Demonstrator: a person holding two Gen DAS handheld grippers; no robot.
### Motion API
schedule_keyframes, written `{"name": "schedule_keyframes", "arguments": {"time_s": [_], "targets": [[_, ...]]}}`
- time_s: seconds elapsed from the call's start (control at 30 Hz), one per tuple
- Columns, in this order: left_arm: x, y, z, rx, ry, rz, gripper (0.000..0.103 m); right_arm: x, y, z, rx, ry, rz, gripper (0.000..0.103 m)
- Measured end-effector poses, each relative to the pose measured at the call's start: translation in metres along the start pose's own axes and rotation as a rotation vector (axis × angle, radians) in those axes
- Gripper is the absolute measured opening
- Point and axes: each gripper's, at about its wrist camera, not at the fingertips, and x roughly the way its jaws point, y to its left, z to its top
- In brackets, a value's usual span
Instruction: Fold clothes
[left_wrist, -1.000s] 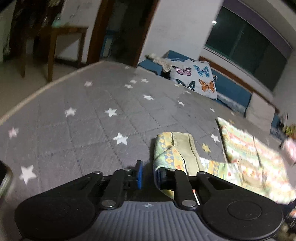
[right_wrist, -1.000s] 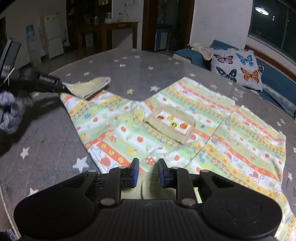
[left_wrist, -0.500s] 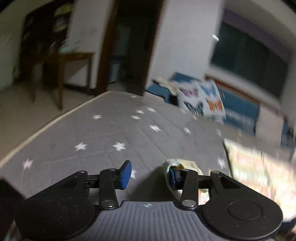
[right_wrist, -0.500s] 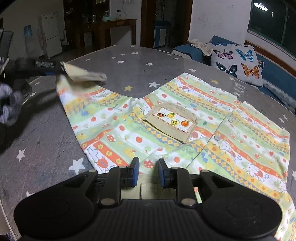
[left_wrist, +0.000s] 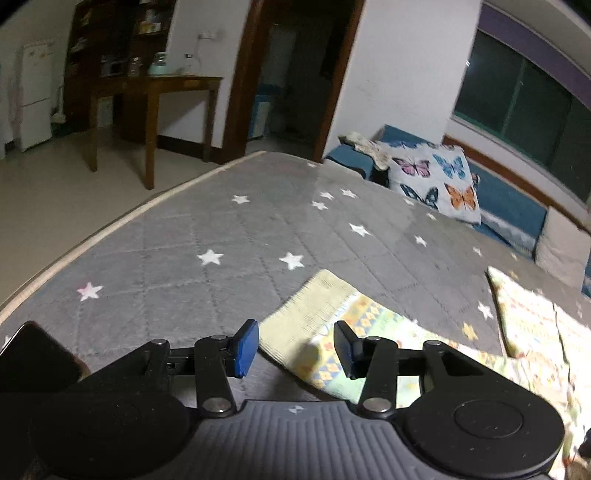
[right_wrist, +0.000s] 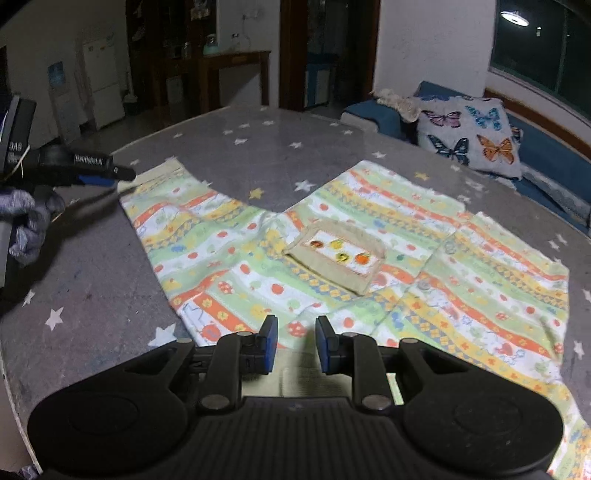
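Note:
A green, orange and yellow patterned shirt (right_wrist: 369, 236) lies spread flat on the grey star-print mattress (left_wrist: 221, 240), its beige chest pocket (right_wrist: 336, 254) facing up. Its left sleeve (right_wrist: 166, 199) stretches out to the side. My left gripper (left_wrist: 295, 345) stands open just above the sleeve's beige cuff (left_wrist: 317, 299), with nothing pinched between its pads. The right wrist view shows the left gripper (right_wrist: 110, 173) at that cuff, held by a gloved hand (right_wrist: 26, 221). My right gripper (right_wrist: 293, 343) hovers over the shirt's bottom hem, pads slightly apart and gripping nothing.
A butterfly-print pillow (left_wrist: 436, 181) leans on a blue sofa beyond the mattress's far edge. A wooden table (left_wrist: 159, 85) and a doorway stand past the left edge, over a tiled floor. A dark flat object (left_wrist: 33, 354) sits at the left gripper's lower left.
The left gripper opened and let go of the sleeve cuff, which had been lifted and doubled over and now lies flat, pulled out to the side. The right gripper kept still.

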Motion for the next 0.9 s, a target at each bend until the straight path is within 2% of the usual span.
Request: {"name": "schedule_keyframes", "arguments": {"time_s": [0.13, 0.3, 0.4, 0.6, 0.7, 0.9], "targets": [[0.005, -0.003, -0.002, -0.016, 0.017, 0.012, 0.044, 0.003, -0.001, -0.006, 0.003, 0.028, -0.011, 0.022], [-0.005, 0.003, -0.007, -0.066, -0.004, 0.039, 0.044, -0.005, 0.003, -0.004, -0.004, -0.009, -0.004, 0.022], [-0.009, 0.007, -0.012, -0.096, 0.003, 0.059, 0.044, 0.004, 0.008, -0.006, -0.013, 0.014, 0.007, 0.022], [-0.005, 0.005, -0.012, -0.080, 0.007, 0.059, 0.043, -0.002, 0.013, -0.011, -0.025, 0.003, 0.008, 0.024], [-0.002, 0.001, -0.012, -0.066, 0.003, 0.060, 0.034, -0.008, 0.015, -0.013, -0.030, -0.007, 0.004, 0.034], [0.004, 0.001, -0.010, -0.054, 0.001, 0.060, 0.011, -0.012, 0.012, -0.016, -0.013, -0.013, 0.004, 0.035]]}}
